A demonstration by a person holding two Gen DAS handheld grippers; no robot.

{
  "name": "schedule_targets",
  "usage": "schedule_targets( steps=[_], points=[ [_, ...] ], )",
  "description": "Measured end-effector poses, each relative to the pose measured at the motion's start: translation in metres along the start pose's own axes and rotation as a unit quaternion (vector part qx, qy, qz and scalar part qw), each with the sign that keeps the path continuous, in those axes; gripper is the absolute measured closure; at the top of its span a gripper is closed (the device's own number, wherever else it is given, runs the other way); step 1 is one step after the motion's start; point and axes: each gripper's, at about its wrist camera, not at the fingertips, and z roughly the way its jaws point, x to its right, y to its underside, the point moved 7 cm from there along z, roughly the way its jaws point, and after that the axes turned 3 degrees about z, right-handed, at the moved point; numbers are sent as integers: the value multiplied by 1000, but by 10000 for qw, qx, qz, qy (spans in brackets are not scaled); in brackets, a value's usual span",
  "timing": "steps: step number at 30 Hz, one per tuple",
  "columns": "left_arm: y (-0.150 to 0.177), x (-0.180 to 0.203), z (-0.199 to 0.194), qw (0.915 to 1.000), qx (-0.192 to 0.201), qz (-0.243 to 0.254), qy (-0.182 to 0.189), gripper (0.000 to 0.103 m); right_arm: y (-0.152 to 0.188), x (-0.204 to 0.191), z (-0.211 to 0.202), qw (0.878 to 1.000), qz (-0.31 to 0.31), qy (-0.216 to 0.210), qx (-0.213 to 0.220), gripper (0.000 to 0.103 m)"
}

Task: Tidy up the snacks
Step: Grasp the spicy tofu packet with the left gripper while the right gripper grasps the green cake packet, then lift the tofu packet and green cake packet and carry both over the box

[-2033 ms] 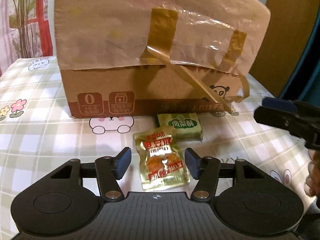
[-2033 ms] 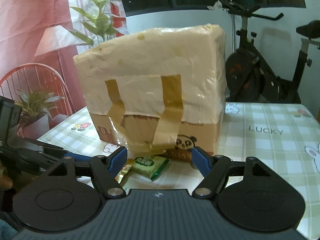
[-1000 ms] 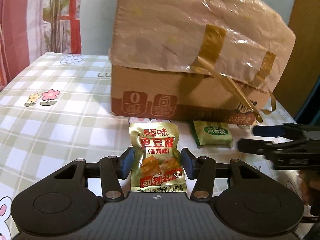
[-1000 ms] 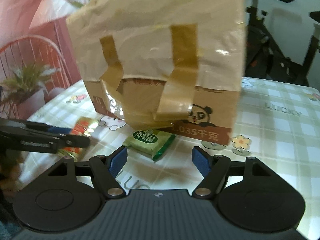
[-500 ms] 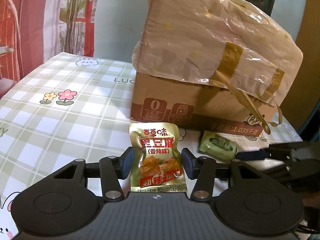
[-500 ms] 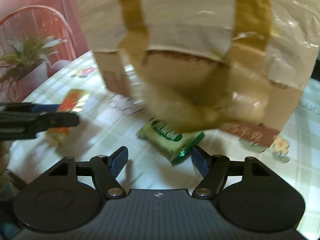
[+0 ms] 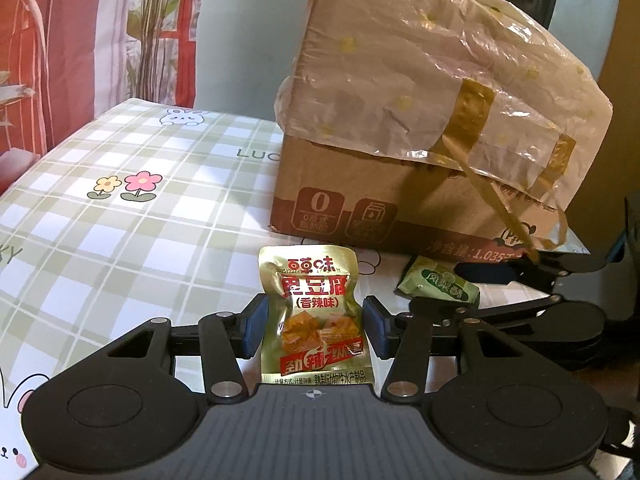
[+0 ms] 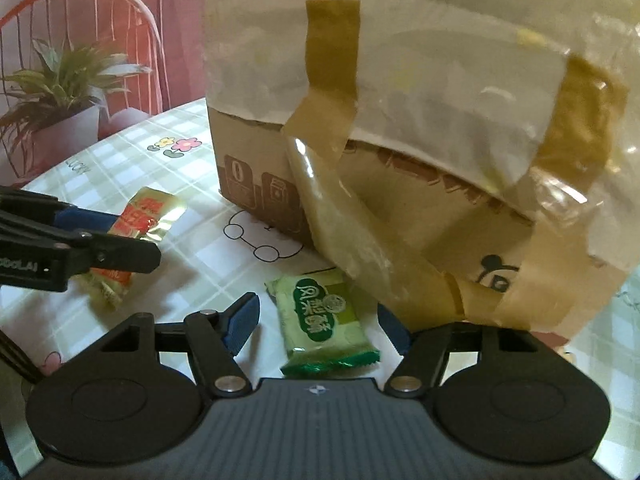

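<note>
— Where's your left tool (image 7: 312, 330)?
— Pinching the gold foil tofu snack packet (image 7: 314, 316), open checked table (image 7: 120, 220) to its left.
— The right?
— My right tool (image 8: 318, 326) is closing around the green wrapped pastry (image 8: 324, 322), not yet touching, tight against the taped cardboard box (image 8: 420, 120).

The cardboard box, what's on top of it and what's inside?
A crumpled plastic sheet, held by brown tape, drapes over the top and upper sides of the cardboard box. That covering hides the top, so any contents cannot be seen.

Glossy gold foil snack packet (image 7: 314, 312), shiny green wrapper (image 8: 326, 320), matt cardboard box (image 7: 340, 208), crinkled plastic film (image 7: 420, 72)
</note>
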Motion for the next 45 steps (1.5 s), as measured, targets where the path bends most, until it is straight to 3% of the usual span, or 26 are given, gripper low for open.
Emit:
schedule_targets(
  steps=[4,6,8,28,45],
  points=[
    [2,0,2,10000,-31,-6,0,49,6,-4,3,10000,-3,25,-5,45],
    [3,0,4,10000,-61,-3,14,49,5,-3,2,10000,16,62,43,57],
    [3,2,5,10000,-75,11,46,49,8,-1,0,9999,103,54,53,60],
    [7,7,7,9998,-121,147,94,49,22,-2,-14,9996,208,-34,196,60],
    [-6,13,-15,9994,176,265,136,49,22,-5,-37,9994,171,-31,312,60]
  ],
)
